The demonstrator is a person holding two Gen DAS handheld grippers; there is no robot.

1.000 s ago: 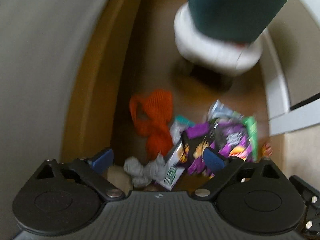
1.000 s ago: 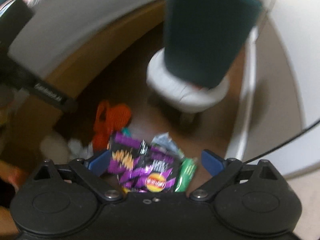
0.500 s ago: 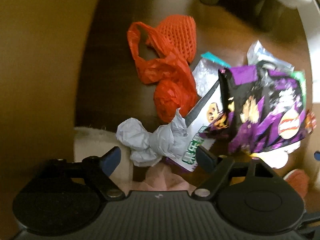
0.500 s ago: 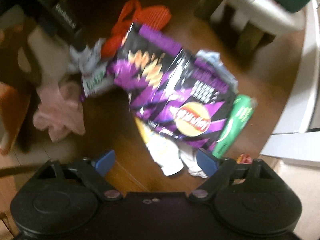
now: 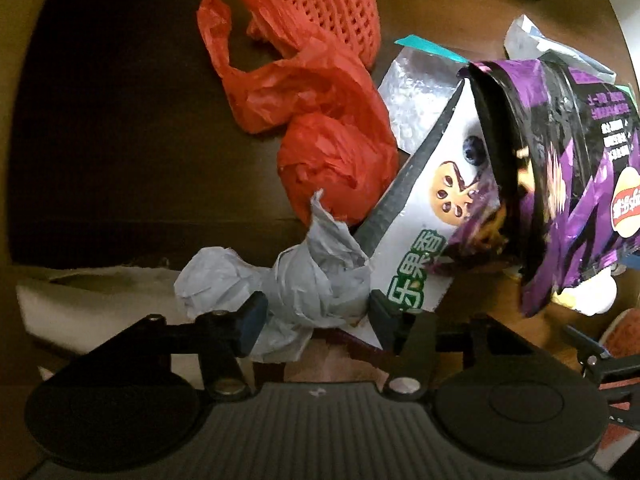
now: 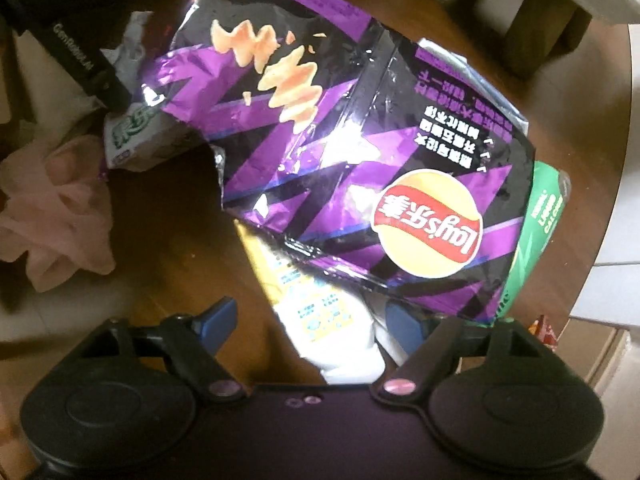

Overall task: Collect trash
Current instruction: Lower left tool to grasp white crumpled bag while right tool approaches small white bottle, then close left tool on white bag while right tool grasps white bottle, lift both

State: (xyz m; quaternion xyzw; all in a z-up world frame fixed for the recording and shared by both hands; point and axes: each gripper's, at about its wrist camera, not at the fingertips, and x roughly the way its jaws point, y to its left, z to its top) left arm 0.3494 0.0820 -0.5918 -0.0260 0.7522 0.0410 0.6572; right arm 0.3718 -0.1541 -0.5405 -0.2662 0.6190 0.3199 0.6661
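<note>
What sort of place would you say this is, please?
Probably a room at home: a dark wooden floor littered with snack rubbish, such as a purple crisp bag and a red plastic bag, near furniture legs.

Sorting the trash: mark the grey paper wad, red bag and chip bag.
grey paper wad (image 5: 316, 284), left wrist view, crumpled middle
red bag (image 5: 332, 160), left wrist view, bunched lower part
chip bag (image 6: 320, 152), right wrist view, purple front

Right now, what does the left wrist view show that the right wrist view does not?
Left wrist only: a red bag, an orange net, and the left gripper with its jaws, which have just been closing, around grey paper.
Right wrist only: a green packet and a yellow-white wrapper between the open right gripper jaws.
Both: the purple chip bag.
</note>
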